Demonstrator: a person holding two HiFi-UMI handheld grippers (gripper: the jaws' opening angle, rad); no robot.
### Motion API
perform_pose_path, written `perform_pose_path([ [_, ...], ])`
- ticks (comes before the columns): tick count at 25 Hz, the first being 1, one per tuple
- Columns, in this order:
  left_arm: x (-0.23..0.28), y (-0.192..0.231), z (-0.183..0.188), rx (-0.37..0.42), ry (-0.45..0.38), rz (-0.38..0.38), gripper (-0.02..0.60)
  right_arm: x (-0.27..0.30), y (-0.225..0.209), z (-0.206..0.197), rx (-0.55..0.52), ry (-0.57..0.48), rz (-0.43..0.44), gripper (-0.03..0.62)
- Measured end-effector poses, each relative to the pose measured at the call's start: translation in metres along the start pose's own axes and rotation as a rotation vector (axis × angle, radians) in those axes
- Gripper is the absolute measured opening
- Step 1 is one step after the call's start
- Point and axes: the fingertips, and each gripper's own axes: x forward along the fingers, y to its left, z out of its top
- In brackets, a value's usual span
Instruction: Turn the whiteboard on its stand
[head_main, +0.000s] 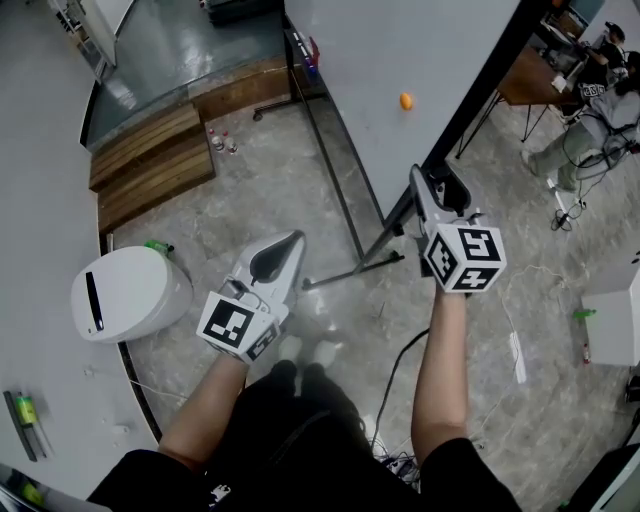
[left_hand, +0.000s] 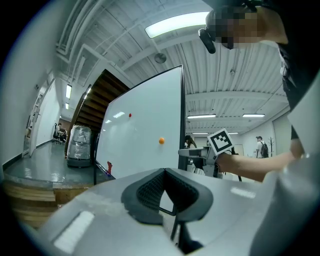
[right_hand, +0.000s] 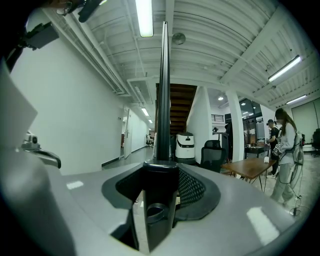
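The whiteboard (head_main: 400, 60) stands on its black stand (head_main: 355, 265) and carries an orange magnet (head_main: 405, 101). My right gripper (head_main: 420, 175) is at the board's right edge, shut on the black frame. In the right gripper view this frame post (right_hand: 164, 90) rises straight up from between the jaws of the right gripper (right_hand: 161, 167). My left gripper (head_main: 298, 240) hangs over the floor left of the stand, touching nothing. In the left gripper view the tips of the left gripper (left_hand: 164, 172) meet with nothing between them, and the whiteboard (left_hand: 140, 135) faces me.
A white rounded machine (head_main: 130, 292) stands at the left, wooden steps (head_main: 150, 160) behind it. Cables (head_main: 395, 370) and a power strip (head_main: 517, 355) lie on the floor. A wooden table (head_main: 530, 75) and a person (head_main: 590, 110) are at the back right, a white cabinet (head_main: 615, 320) at the right.
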Motion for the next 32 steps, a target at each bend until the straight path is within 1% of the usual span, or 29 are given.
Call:
perform_pose_path([
  [8, 0.004, -0.012, 0.004, 0.006, -0.009, -0.029, 0.003, -0.038, 0.001, -0.005, -0.002, 0.004, -0.007, 0.193],
  [13, 0.0, -0.011, 0.008, 0.011, -0.017, -0.046, 0.003, -0.052, 0.007, -0.008, -0.003, 0.012, -0.012, 0.195],
  [19, -0.007, -0.012, 0.007, 0.021, -0.02, -0.075, 0.003, -0.055, 0.009, -0.011, 0.001, 0.004, -0.018, 0.195],
  [22, -0.011, -0.01, 0.011, 0.017, -0.026, -0.068, 0.003, -0.056, 0.008, -0.009, 0.001, -0.01, -0.024, 0.195],
  [24, -0.013, -0.009, 0.012, 0.024, -0.028, -0.077, 0.003, -0.056, 0.008, -0.009, 0.0, -0.014, -0.029, 0.196],
  [26, -0.012, -0.008, 0.016, 0.034, -0.03, -0.093, 0.003, -0.054, 0.008, -0.009, -0.001, -0.017, -0.038, 0.198],
  [32, -0.015, -0.008, 0.02, 0.024, -0.044, -0.11, 0.003, -0.053, 0.007, -0.01, -0.01, -0.008, -0.078, 0.205],
])
